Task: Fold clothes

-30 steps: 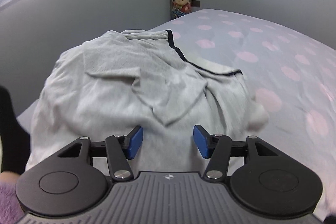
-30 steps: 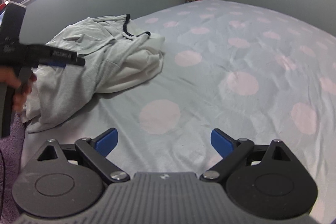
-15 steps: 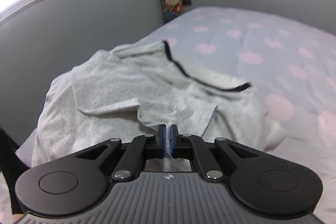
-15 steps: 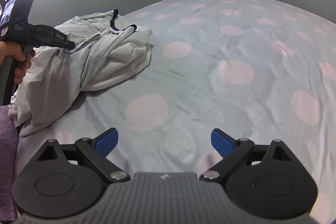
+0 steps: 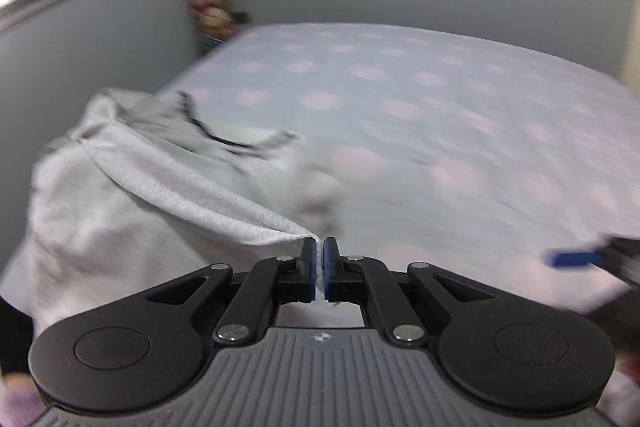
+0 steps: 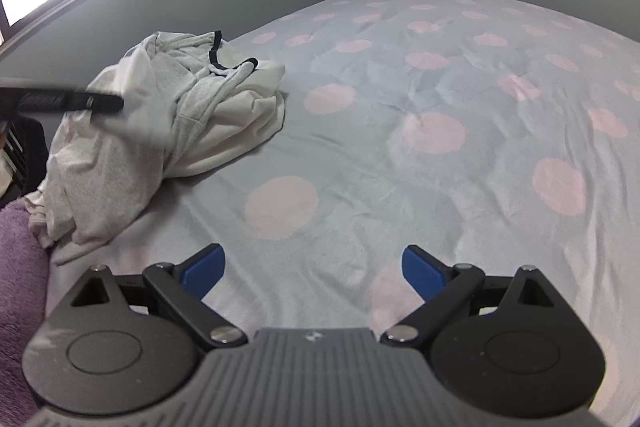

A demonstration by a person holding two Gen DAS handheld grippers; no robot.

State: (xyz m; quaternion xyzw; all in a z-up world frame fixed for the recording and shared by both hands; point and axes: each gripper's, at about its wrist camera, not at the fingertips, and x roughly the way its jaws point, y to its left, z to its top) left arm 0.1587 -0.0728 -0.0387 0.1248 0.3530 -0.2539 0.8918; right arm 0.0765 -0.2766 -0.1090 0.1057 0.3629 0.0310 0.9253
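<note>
Left tool angled downward pinches grey garment; right tool gapes empty.

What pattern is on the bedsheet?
Pink dots on the pale grey-blue bedsheet, clearest in the right wrist view.

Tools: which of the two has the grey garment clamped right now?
The left tool: its blue pads are shut on an edge of the grey garment. The right tool is open, with only the spotted bedsheet beneath.
</note>
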